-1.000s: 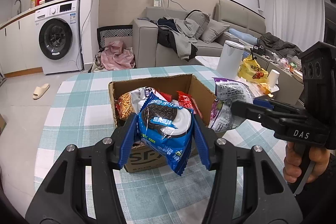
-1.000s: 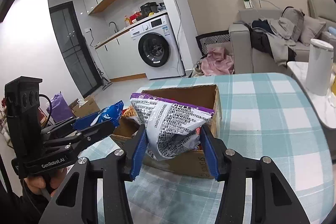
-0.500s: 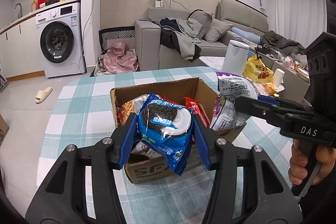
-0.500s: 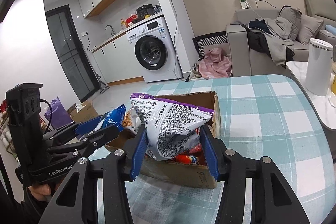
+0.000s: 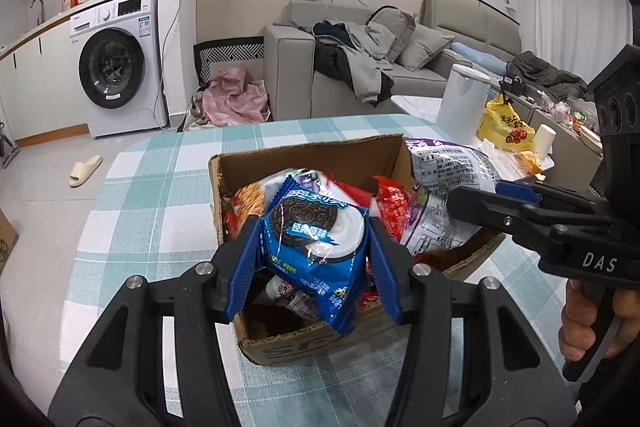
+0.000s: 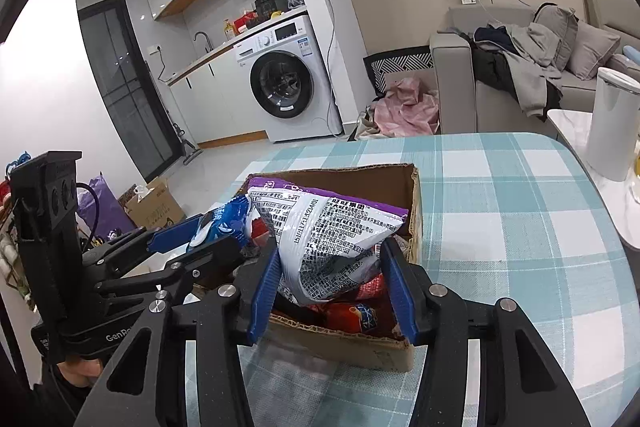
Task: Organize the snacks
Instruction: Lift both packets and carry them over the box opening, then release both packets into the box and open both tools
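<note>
My left gripper [image 5: 312,263] is shut on a blue Oreo packet [image 5: 316,247] and holds it over the near end of an open cardboard box [image 5: 308,155]. The box holds several snack packets, among them a red one [image 5: 390,211]. My right gripper [image 6: 332,275] is shut on a purple-and-silver snack bag [image 6: 328,235] and holds it over the box [image 6: 416,195]. That bag also shows in the left wrist view [image 5: 444,195], over the box's right side. The Oreo packet shows in the right wrist view [image 6: 224,223], at the left.
The box stands on a table with a teal-and-white checked cloth [image 6: 500,211]. A white kettle [image 5: 460,107] and a yellow bag [image 5: 506,125] are on a side table at the right. A sofa [image 5: 340,67] and a washing machine [image 5: 116,63] stand beyond.
Both grippers have moved forward and down with their packets, from in front of the box to over its opening. The box looks closer and larger.
</note>
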`<state>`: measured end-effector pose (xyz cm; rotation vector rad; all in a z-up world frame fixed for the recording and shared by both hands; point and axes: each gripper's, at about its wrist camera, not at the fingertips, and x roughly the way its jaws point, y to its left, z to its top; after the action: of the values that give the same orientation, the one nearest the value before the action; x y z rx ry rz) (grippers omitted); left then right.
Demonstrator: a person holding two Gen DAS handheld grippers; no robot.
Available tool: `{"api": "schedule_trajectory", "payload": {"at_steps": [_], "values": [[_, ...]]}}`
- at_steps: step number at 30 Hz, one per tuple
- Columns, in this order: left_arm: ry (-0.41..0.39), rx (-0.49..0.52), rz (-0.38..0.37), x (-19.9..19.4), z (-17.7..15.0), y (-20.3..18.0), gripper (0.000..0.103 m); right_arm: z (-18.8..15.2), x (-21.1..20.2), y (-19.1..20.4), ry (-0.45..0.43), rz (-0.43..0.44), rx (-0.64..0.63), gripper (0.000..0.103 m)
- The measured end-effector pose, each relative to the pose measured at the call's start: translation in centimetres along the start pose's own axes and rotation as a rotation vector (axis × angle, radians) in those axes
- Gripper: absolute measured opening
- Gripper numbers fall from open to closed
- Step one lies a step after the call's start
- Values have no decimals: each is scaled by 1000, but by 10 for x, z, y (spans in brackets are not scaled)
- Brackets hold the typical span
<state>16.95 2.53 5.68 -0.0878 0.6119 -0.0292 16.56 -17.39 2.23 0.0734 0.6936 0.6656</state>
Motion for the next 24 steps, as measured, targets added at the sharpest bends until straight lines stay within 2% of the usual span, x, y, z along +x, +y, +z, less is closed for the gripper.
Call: {"api": "schedule_trajectory", "payload": {"at_steps": [12, 24], "values": [[33, 12, -3, 31, -11, 8, 49, 2, 28, -5, 47, -29, 8, 51], [46, 20, -15, 40, -13, 4, 50, 4, 34, 4, 38, -26, -29, 53]]}}
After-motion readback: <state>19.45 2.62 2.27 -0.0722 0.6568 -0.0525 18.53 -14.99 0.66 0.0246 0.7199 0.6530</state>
